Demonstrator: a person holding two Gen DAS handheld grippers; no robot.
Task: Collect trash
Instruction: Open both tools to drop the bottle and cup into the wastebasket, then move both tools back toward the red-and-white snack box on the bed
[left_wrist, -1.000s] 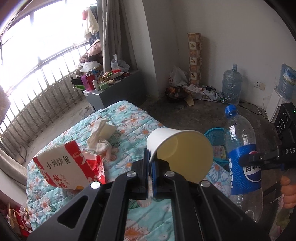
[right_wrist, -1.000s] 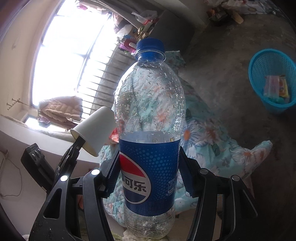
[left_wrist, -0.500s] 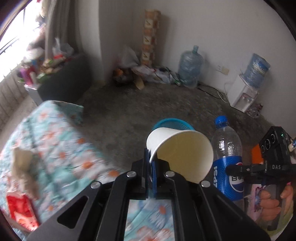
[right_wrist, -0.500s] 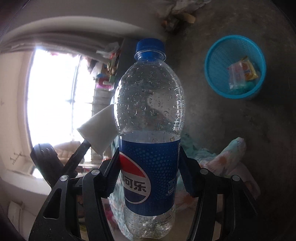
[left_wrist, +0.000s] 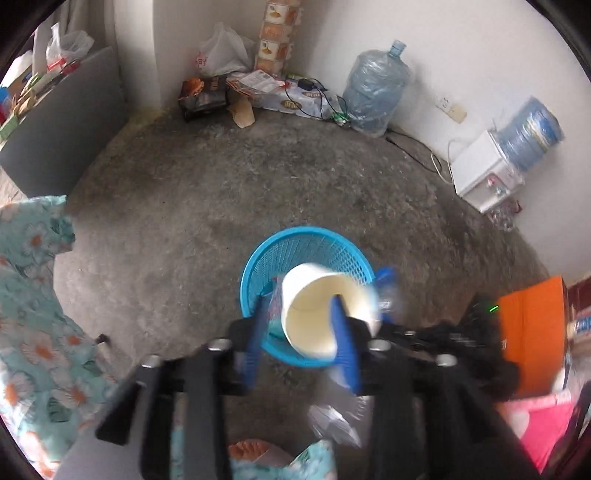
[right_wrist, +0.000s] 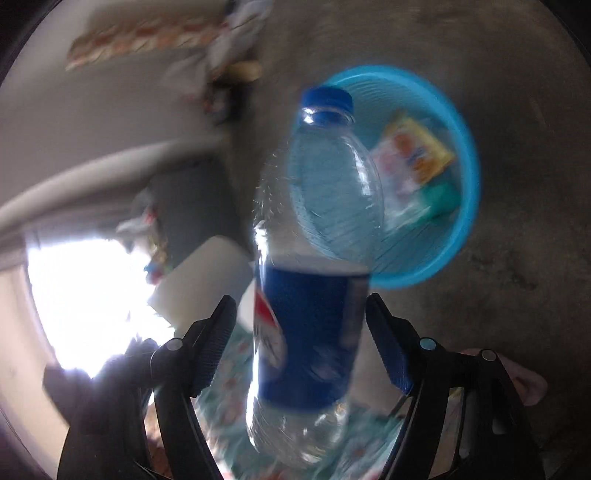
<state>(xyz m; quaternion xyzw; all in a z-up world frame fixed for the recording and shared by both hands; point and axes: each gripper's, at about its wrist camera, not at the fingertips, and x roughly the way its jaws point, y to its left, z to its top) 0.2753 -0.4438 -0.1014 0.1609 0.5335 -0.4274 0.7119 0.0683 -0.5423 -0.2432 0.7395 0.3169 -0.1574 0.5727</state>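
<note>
A blue mesh trash basket (left_wrist: 314, 243) stands on the concrete floor and holds some wrappers (right_wrist: 413, 158). My left gripper (left_wrist: 301, 339) is open above the basket's near rim. The white paper cup (left_wrist: 325, 314) is loose between its spread fingers, with one blue finger (left_wrist: 343, 343) across the cup's mouth. My right gripper (right_wrist: 301, 343) is open too. The empty Pepsi bottle (right_wrist: 317, 280) with a blue cap tilts between its fingers without touching either pad, its neck over the basket (right_wrist: 469, 177). The cup (right_wrist: 207, 280) shows at its left.
A floral blanket (left_wrist: 33, 332) lies at the left. Against the far wall are a large water jug (left_wrist: 376, 92), a white dispenser (left_wrist: 487, 177), bags and boxes. A grey cabinet (left_wrist: 62, 129) stands at far left. An orange box (left_wrist: 532, 332) is at the right.
Both grippers swung from the bed to above the basket and opened. The cup and the bottle have come loose from the fingers. Both views are motion-blurred.
</note>
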